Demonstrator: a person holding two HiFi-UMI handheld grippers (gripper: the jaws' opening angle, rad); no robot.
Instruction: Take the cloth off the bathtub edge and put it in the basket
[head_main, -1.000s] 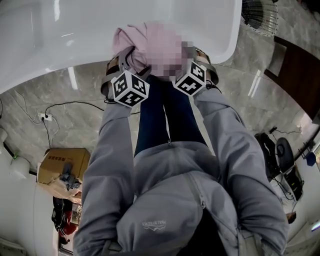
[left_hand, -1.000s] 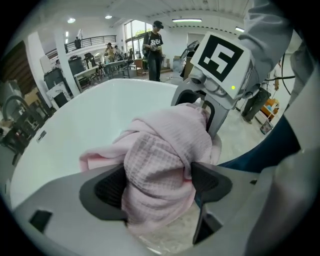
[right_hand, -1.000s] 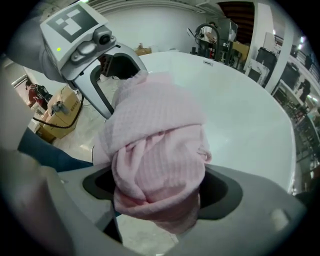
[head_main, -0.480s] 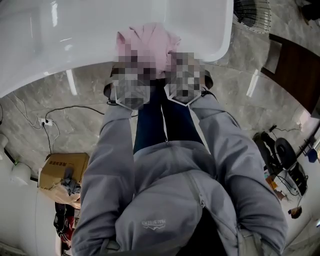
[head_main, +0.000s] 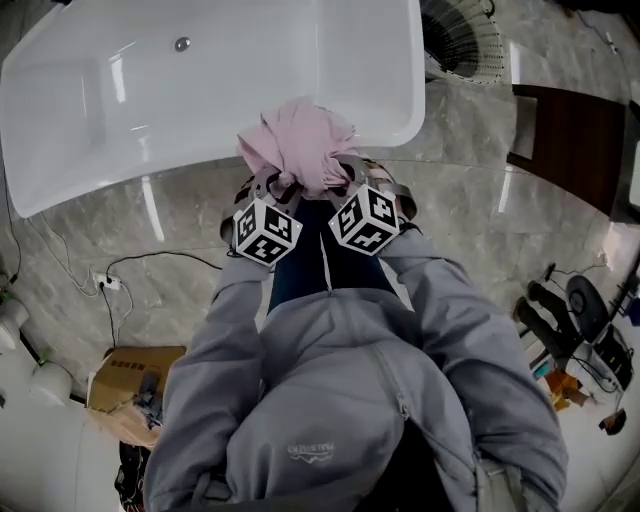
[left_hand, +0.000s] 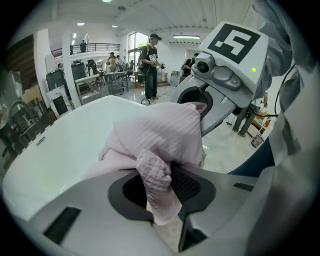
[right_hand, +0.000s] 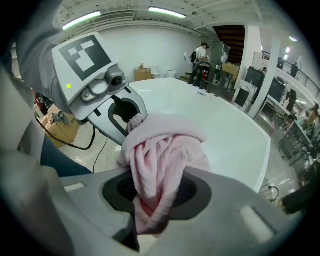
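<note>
Pink cloth (head_main: 300, 145) — bunched at the white bathtub (head_main: 150, 100) edge

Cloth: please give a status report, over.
Left gripper and right gripper: jaws closing, each on a fold of the cloth. Cloth bunched at the bathtub rim, not yet carried off. Nothing seen in the way.

On your near left sits a cardboard box (head_main: 128, 372), with a power strip (head_main: 108, 284) beyond it. A dark cabinet (head_main: 575, 140) stands far right.
</note>
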